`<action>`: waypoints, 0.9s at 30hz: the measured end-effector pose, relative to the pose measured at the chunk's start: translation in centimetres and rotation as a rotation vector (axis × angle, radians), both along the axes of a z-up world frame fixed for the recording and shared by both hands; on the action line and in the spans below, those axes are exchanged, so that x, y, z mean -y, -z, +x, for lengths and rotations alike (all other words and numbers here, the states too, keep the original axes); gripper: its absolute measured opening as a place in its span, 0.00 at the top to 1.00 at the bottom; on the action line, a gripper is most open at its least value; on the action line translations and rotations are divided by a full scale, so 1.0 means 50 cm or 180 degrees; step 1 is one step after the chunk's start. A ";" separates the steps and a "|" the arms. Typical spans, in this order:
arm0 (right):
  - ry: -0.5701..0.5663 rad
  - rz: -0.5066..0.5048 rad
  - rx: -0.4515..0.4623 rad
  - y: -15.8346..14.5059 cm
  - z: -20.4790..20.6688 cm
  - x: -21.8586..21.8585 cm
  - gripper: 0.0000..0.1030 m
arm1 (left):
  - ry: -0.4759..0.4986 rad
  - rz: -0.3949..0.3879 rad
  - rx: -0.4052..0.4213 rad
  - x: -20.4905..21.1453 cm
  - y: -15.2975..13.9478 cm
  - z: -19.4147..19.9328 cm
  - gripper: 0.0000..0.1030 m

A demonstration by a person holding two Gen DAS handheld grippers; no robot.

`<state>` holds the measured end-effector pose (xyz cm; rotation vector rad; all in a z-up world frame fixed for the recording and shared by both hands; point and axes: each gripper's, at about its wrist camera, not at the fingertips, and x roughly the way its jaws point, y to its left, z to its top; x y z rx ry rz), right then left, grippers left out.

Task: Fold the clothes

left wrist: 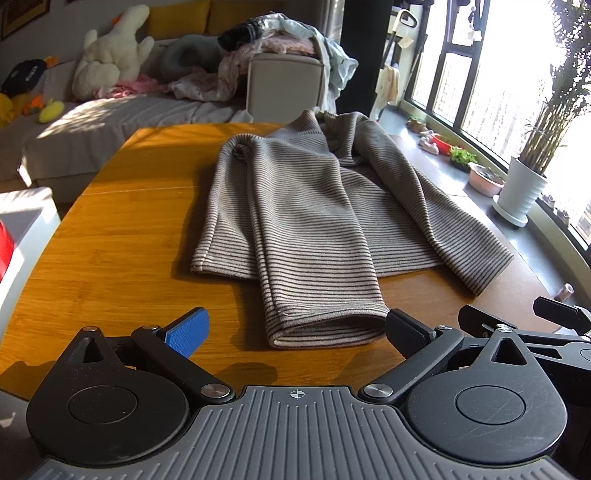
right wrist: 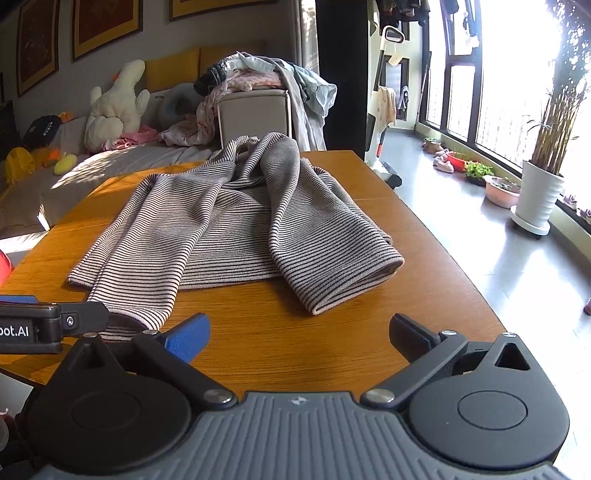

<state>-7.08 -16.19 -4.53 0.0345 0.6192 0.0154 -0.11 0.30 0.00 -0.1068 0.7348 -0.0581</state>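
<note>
We're looking at a striped sweater point(left wrist: 295, 206) lying on the wooden table point(left wrist: 122, 229), body flat, both sleeves folded in over it and pointing back toward us. The left gripper point(left wrist: 295, 330) is hanging just short of the near sleeve cuff point(left wrist: 328, 325), jaws spread wide and gripping nothing; its black finger point(left wrist: 406, 330) is sitting right beside that cuff, though we can't tell if it's touching. The right gripper point(right wrist: 299, 334) is also released, with only bare table between its fingers.

The right wrist view is giving us stuff the left one isn't: the other sleeve's cuff point(right wrist: 354, 284) lying on the table past the sweater's hem, the left gripper's body point(right wrist: 48, 326) poking in at the edge over the near cuff, and framed pictures point(right wrist: 107, 26) up on the wall. The left view is showing a white bin point(left wrist: 22, 236) off the table's left side, but its contents are cut off.

Beyond the sweater, a beige box point(right wrist: 255, 114) is sitting with a heap of laundry point(right wrist: 255, 75) piled on top. Over by the window, a white pot point(right wrist: 539, 195) is holding a tall reedy plant point(right wrist: 557, 122).
</note>
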 end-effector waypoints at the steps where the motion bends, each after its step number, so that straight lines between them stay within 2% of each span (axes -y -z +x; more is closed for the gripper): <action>1: -0.0002 -0.0001 0.0006 -0.003 0.001 -0.001 0.00 | -0.0009 -0.0012 -0.0003 -0.003 0.000 0.000 0.00; 27: 0.0055 0.0062 0.0014 -0.009 -0.009 0.011 0.00 | -0.0046 -0.0034 -0.0037 -0.009 0.005 0.000 0.00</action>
